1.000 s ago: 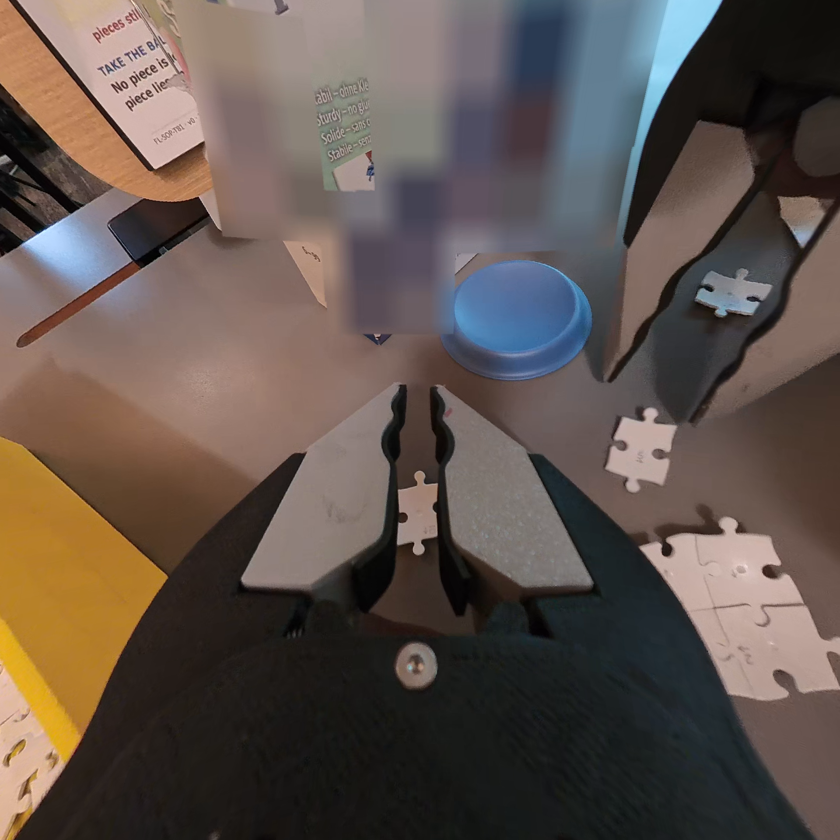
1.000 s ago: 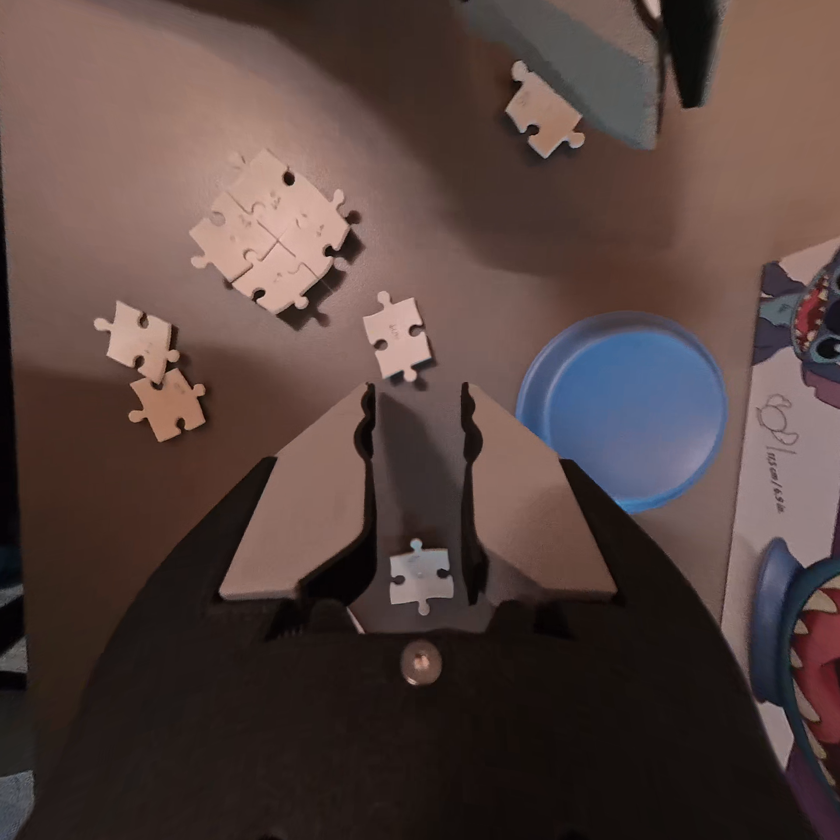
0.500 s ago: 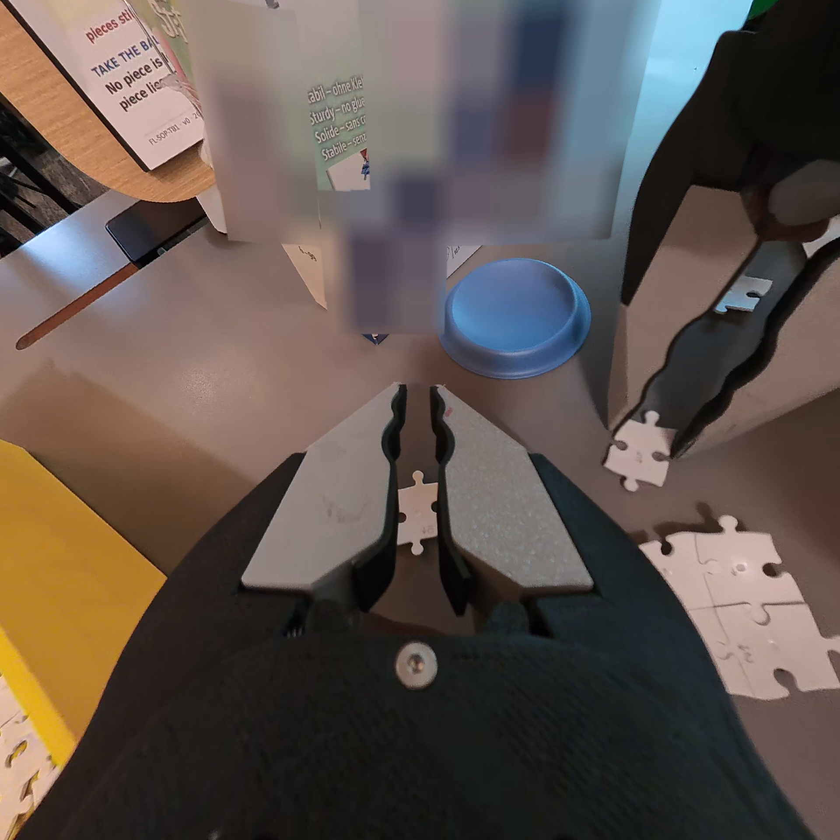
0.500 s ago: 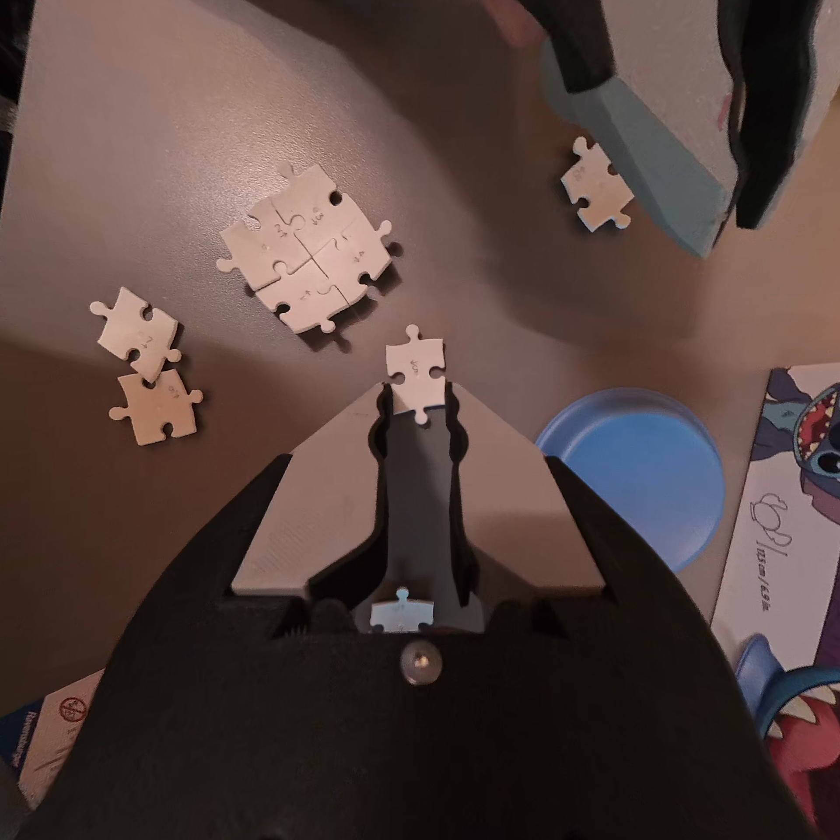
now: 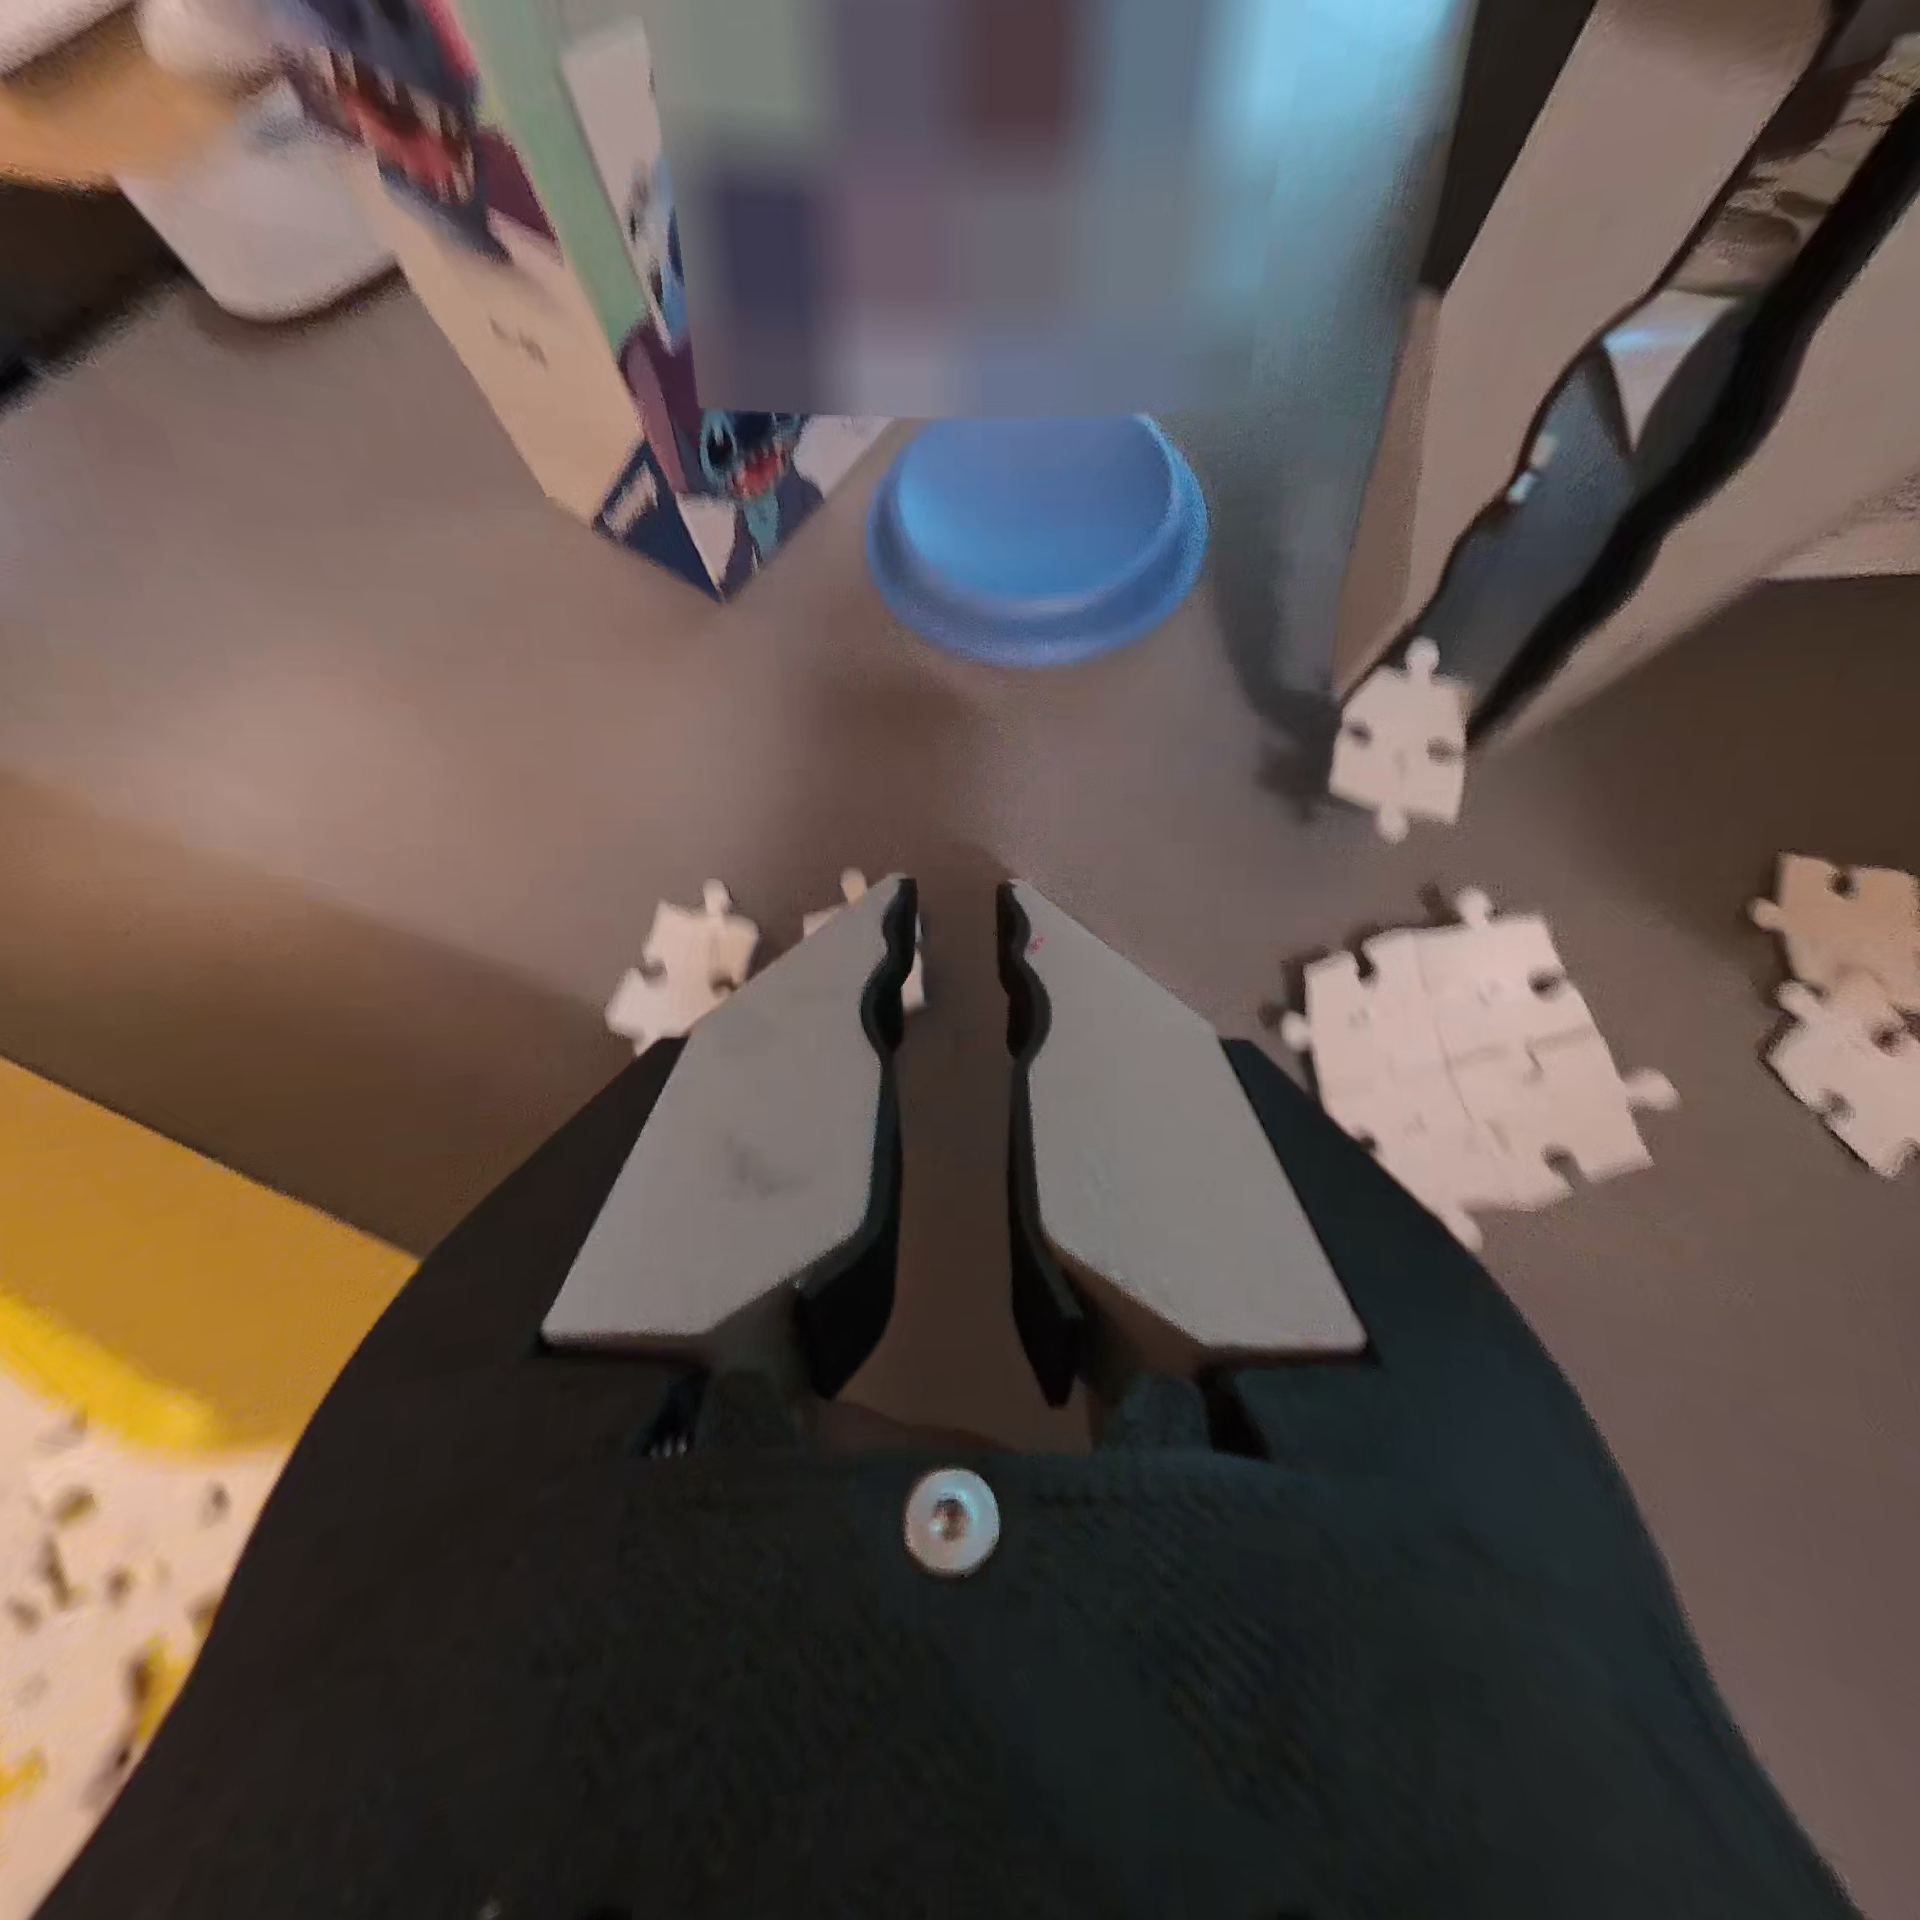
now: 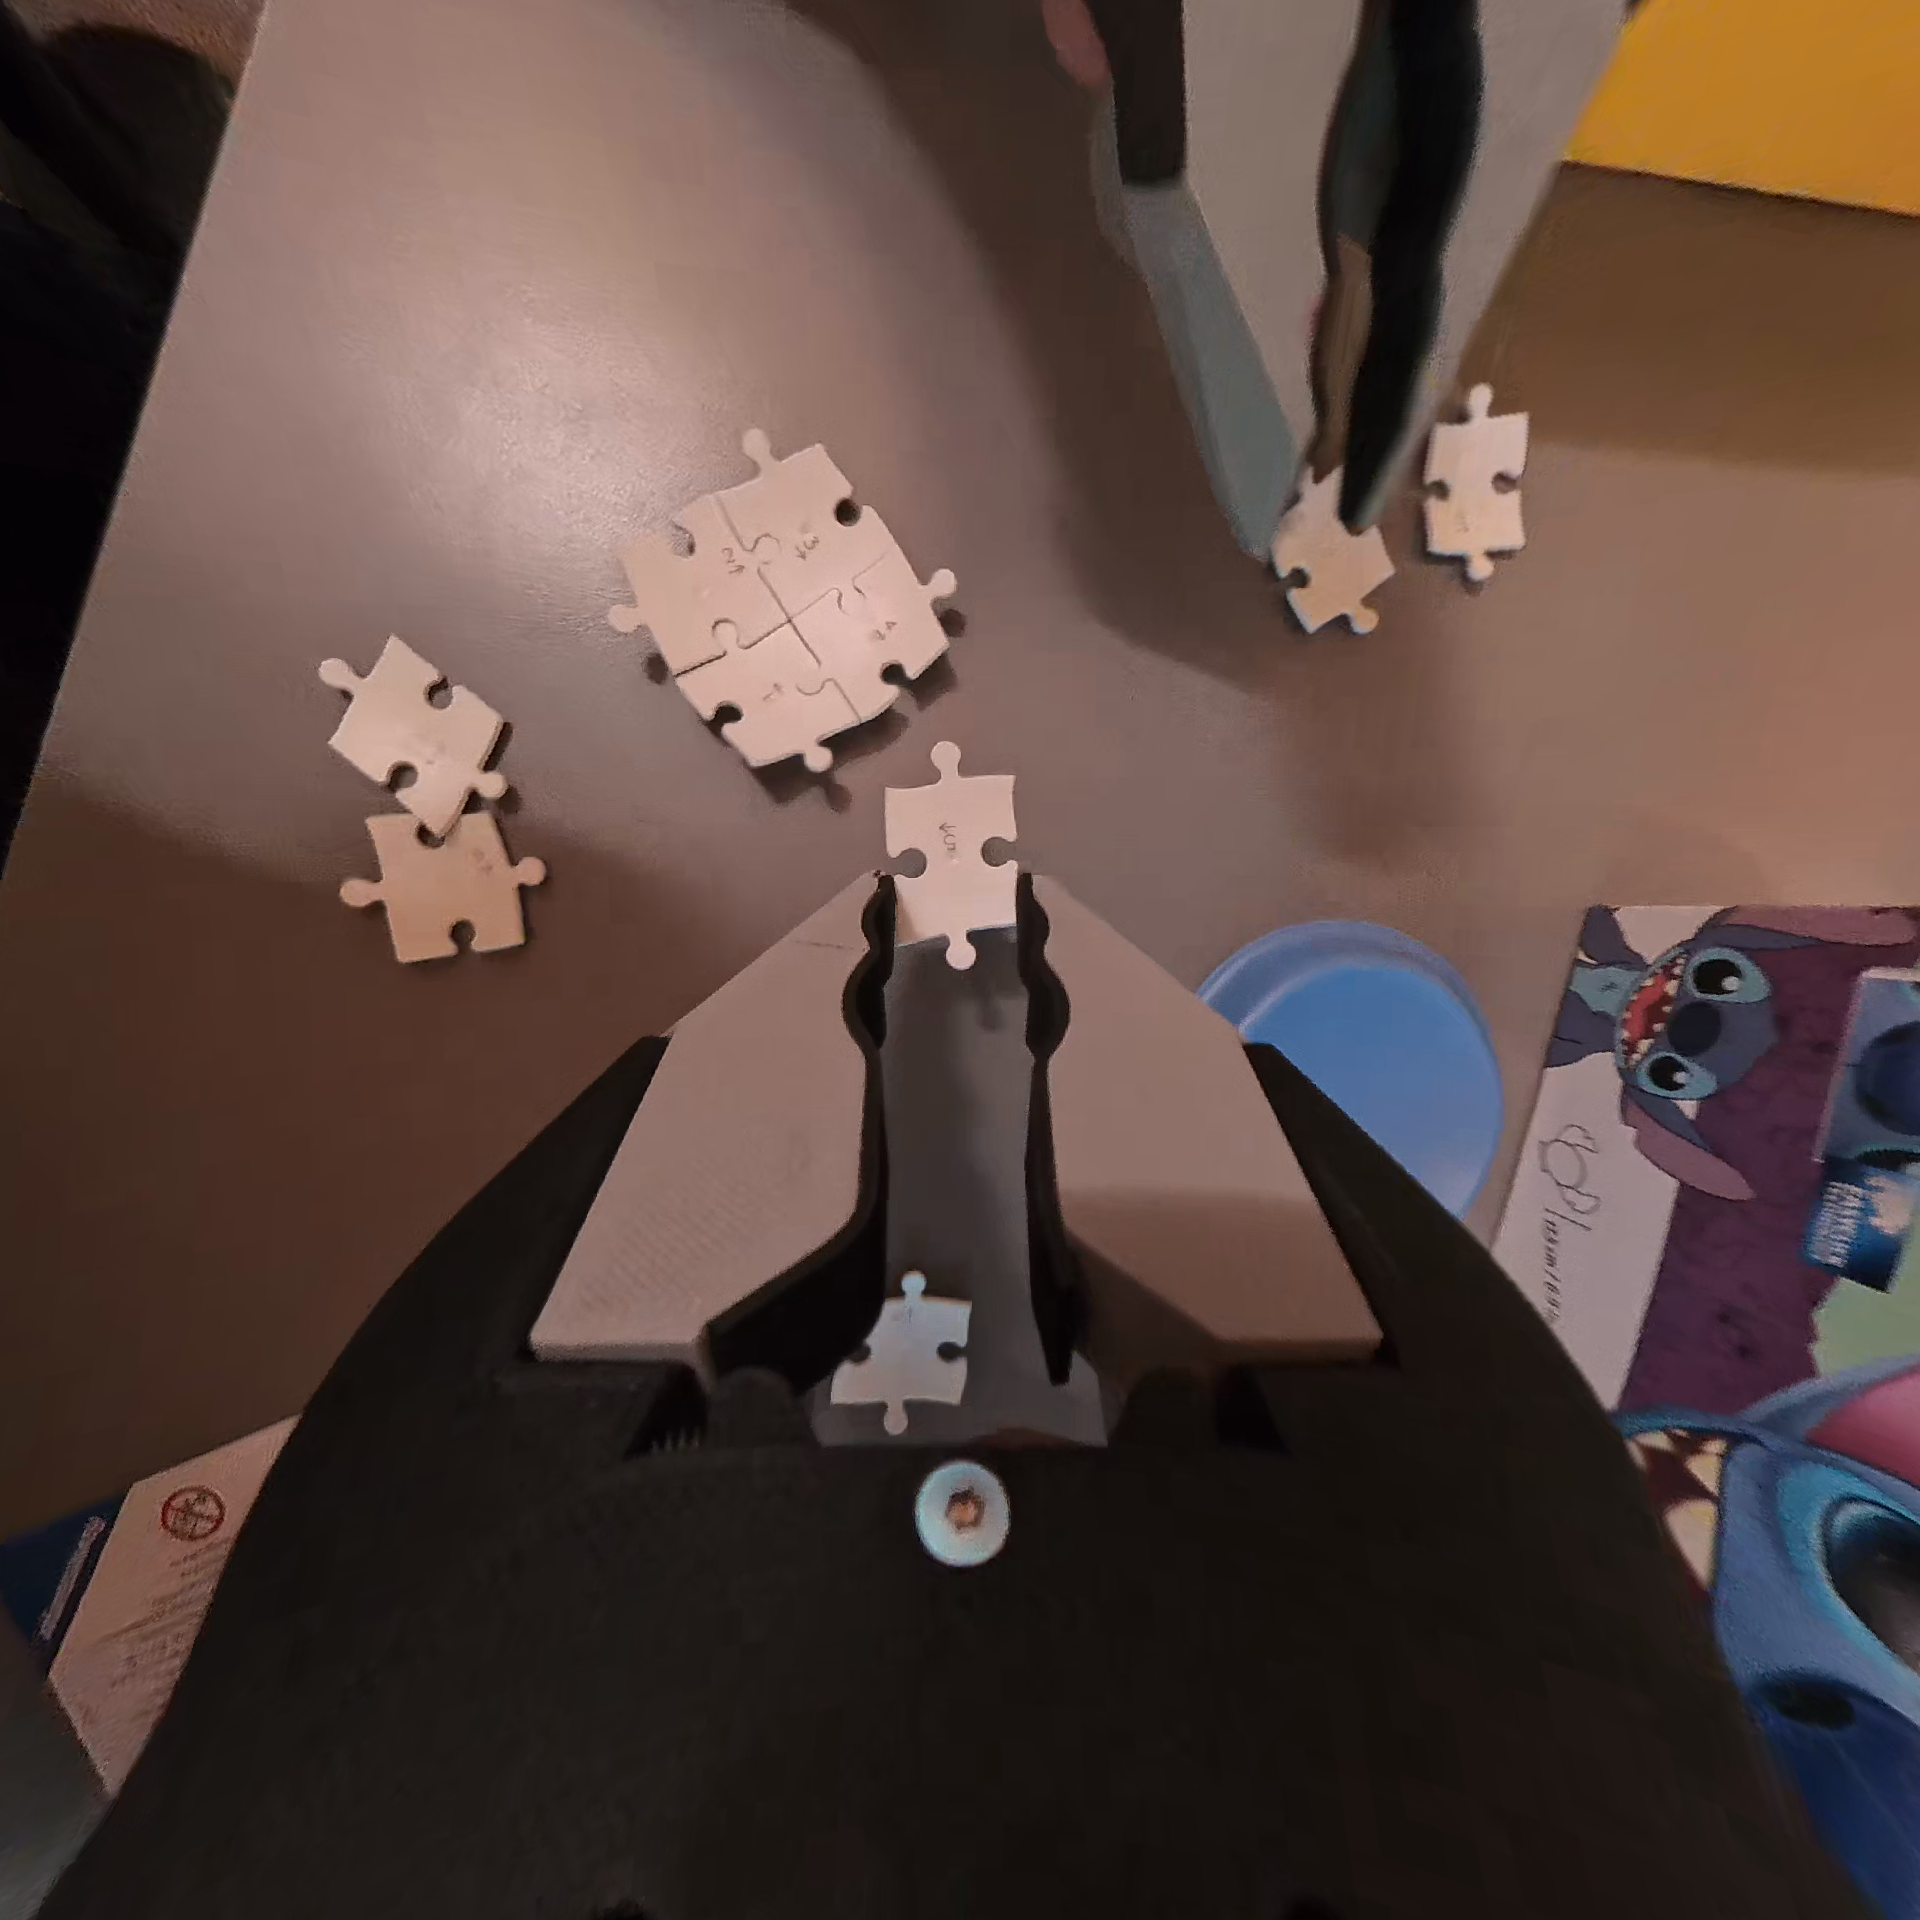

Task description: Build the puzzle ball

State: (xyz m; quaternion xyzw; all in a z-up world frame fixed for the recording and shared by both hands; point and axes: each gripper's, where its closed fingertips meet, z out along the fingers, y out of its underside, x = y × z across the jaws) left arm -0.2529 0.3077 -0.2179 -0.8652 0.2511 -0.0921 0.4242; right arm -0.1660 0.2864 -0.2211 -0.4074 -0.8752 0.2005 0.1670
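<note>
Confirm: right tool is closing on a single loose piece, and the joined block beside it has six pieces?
Not six. The right wrist view shows the joined block has four pieces. The right tool does straddle a single loose piece.

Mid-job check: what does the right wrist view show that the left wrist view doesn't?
Right only: a loose piece seen deep between the fingers of the right gripper, and a printed box flap. Left only: scattered pieces in the yellow tray. Both: blue dish, joined four-piece patch, single piece at that gripper's tips.
</note>
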